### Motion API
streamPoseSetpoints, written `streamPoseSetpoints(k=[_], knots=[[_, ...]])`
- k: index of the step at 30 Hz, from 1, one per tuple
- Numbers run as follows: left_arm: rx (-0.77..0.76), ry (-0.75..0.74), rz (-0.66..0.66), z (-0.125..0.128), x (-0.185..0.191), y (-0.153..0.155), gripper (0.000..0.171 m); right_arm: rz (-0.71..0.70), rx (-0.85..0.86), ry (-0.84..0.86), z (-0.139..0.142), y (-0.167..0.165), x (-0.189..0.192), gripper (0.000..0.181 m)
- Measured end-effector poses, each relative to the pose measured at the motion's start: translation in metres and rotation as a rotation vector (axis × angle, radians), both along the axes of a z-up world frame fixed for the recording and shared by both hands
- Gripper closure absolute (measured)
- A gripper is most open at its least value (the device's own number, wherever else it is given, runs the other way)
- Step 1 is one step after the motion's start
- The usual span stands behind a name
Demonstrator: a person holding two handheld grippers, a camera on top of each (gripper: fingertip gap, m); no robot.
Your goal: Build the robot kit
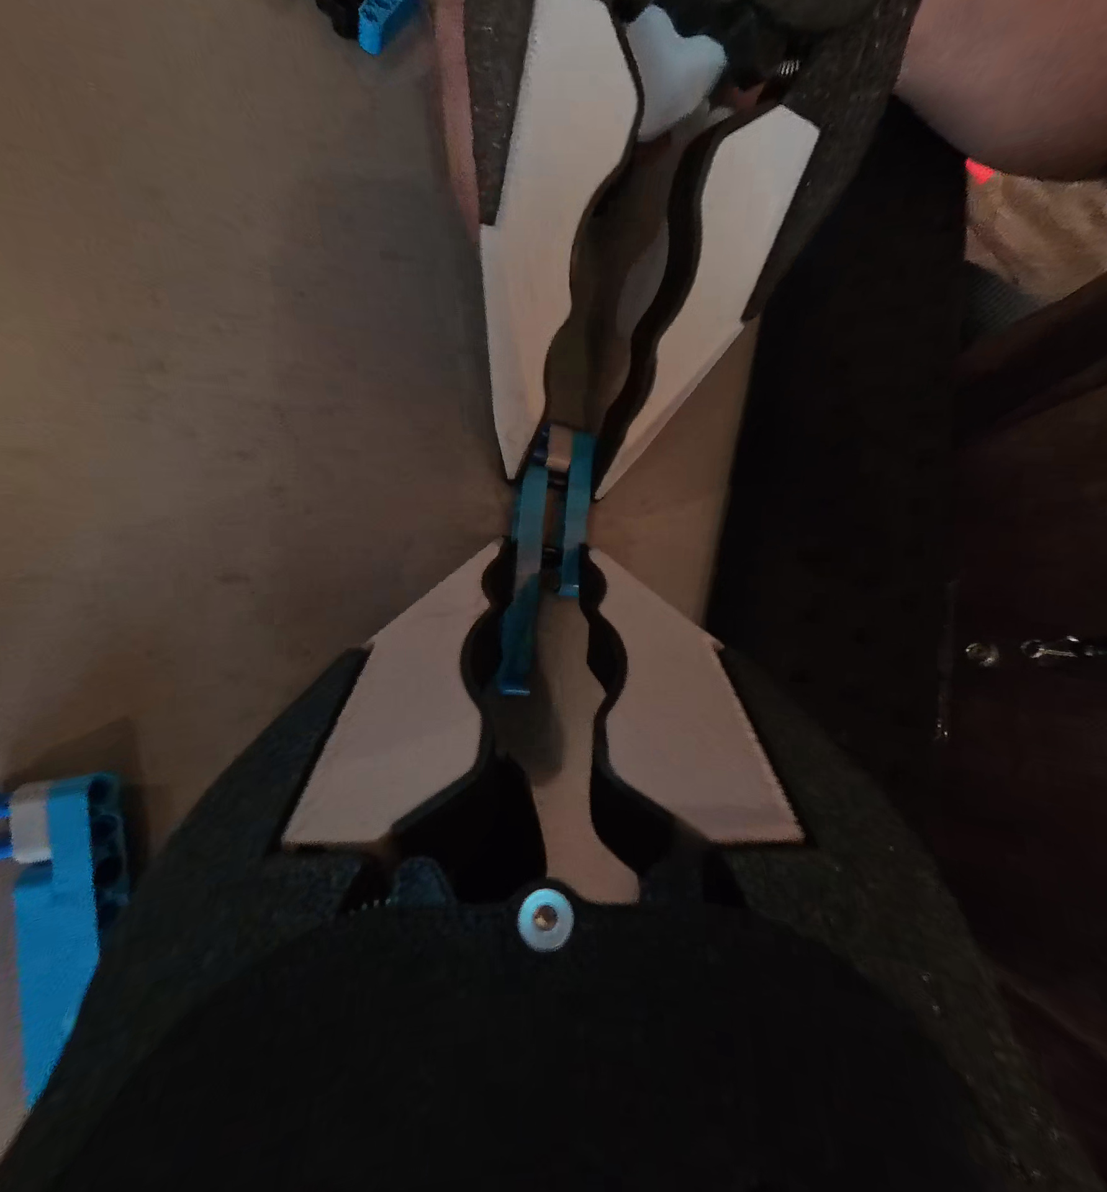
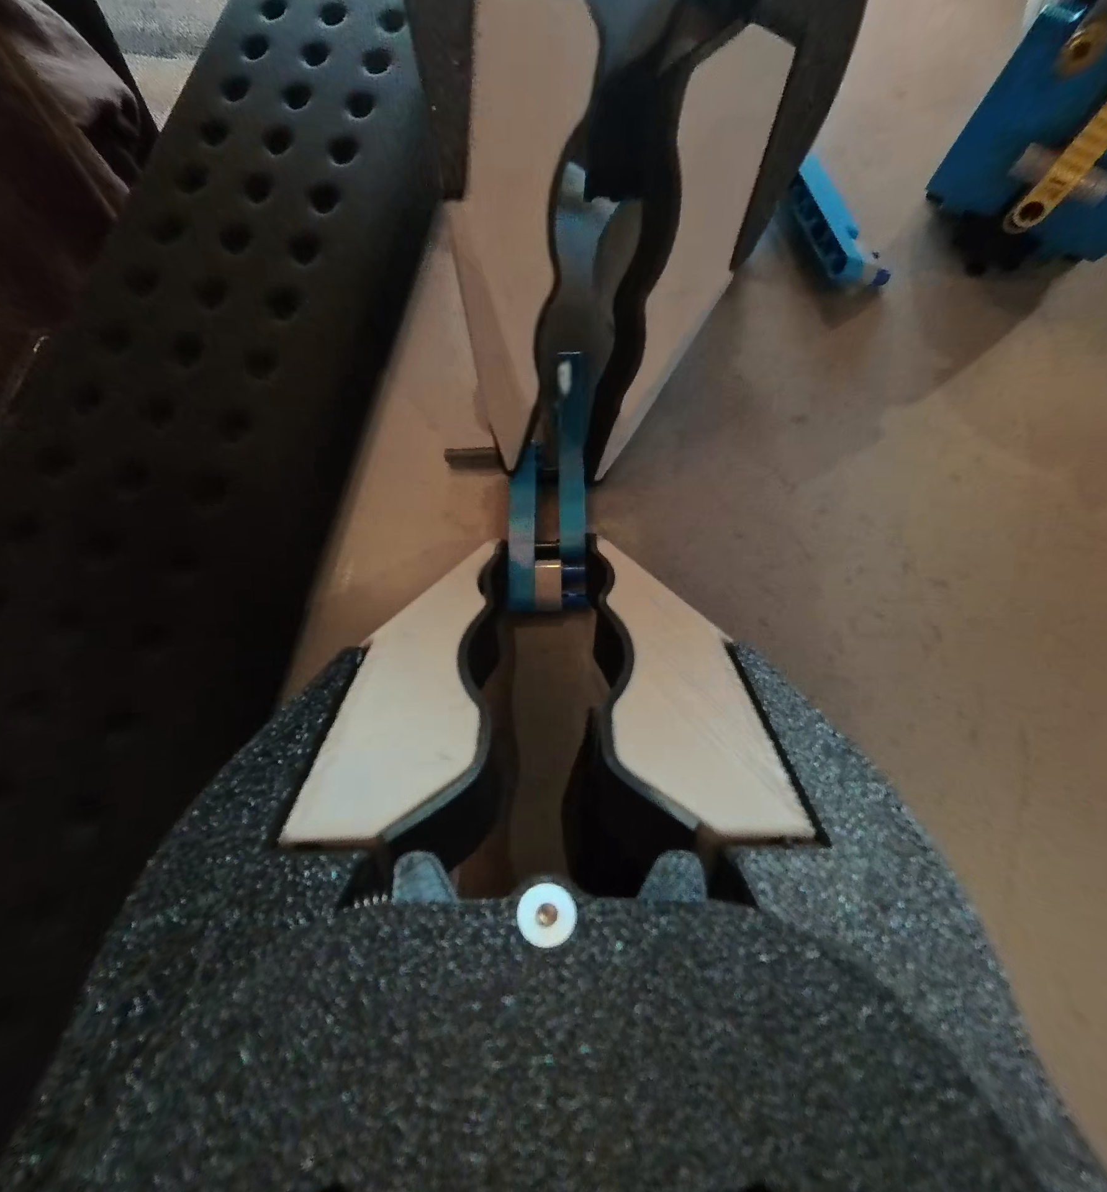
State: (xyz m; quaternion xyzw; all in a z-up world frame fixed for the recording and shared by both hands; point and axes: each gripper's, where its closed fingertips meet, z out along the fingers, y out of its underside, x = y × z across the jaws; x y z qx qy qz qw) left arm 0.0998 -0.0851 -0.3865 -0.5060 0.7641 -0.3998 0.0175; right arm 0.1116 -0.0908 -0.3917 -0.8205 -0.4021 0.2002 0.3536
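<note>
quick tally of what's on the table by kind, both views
Tongs: 2, left tongs and right tongs, both clamped on the blue beam assembly between them.
Held blue beam assemblies: 1.
Loose blue beam pieces: 1, the blue angled piece.
Blue blocks with a yellow beam: 1, the blue block.
Black perforated plates: 1, the perforated plate.
Total: 6.

In the left wrist view, a blue beam piece (image 1: 54,916) at eight o'clock is partly hidden behind the gripper body. Another blue piece (image 1: 383,19) at twelve o'clock is cut off by the edge. In the right wrist view, a blue block with a yellow strip (image 2: 1054,142) at two o'clock is blurred and cropped.
</note>
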Motion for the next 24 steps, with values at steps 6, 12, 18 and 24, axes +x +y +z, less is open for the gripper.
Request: streamPoseSetpoints(k=[6,12,18,24], knots=[[-0.072,0.008,0.004,0.0052,-0.0055,-0.0036,0.136,0.0,0.011,-0.007,0.0001,-0.0002,0.0002,0.157],[0.021,-0.033,0.078,0.0002,-0.0039,0.0015,0.15,-0.006,0.014,-0.016,-0.0001,-0.0001,0.0002,0.157],[0.135,-0.035,0.07,-0.0003,-0.0084,-0.0066,0.131,-0.019,-0.017,0.02,-0.0001,-0.0004,-0.0001,0.158],[0.141,-0.023,0.052,-0.0001,-0.0076,-0.0049,0.134,-0.016,-0.008,0.008,0.0004,0.0001,0.0,0.157]])
